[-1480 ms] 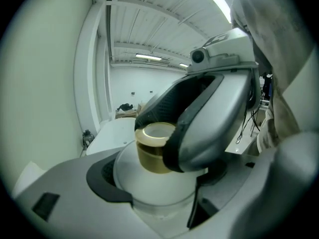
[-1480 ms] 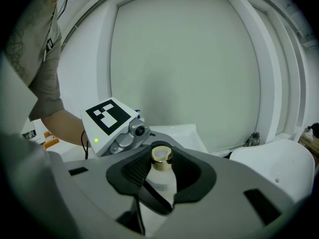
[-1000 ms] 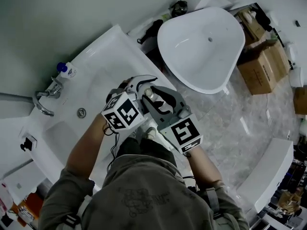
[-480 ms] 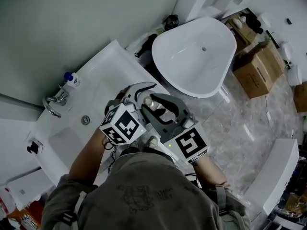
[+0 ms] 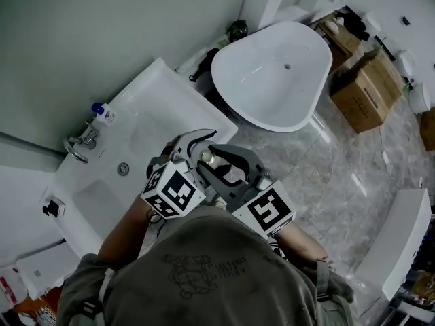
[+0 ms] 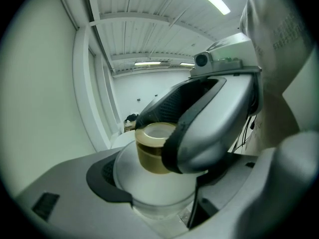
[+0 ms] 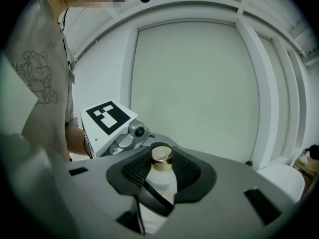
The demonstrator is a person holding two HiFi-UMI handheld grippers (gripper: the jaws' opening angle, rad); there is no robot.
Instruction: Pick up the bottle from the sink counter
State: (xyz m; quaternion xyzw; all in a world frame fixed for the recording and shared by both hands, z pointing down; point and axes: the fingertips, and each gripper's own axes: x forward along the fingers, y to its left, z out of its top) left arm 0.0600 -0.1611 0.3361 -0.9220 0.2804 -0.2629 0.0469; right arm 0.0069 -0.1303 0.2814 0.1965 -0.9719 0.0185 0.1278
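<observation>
1 L gripper; 1 R gripper; 1 gold-cap bottle; 1 blue-cap bottle; 1 tap.

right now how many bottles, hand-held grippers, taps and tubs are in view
bottles: 2, gold-capped bottle and blue-capped bottle
hand-held grippers: 2, left hand-held gripper and right hand-held gripper
taps: 1, tap
tubs: 1, tub
total: 6

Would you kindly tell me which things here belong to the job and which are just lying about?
Job: gold-capped bottle; left gripper and right gripper, both clamped on it; sink counter.
Lying about: blue-capped bottle, faucet, white tub, cardboard box.
</observation>
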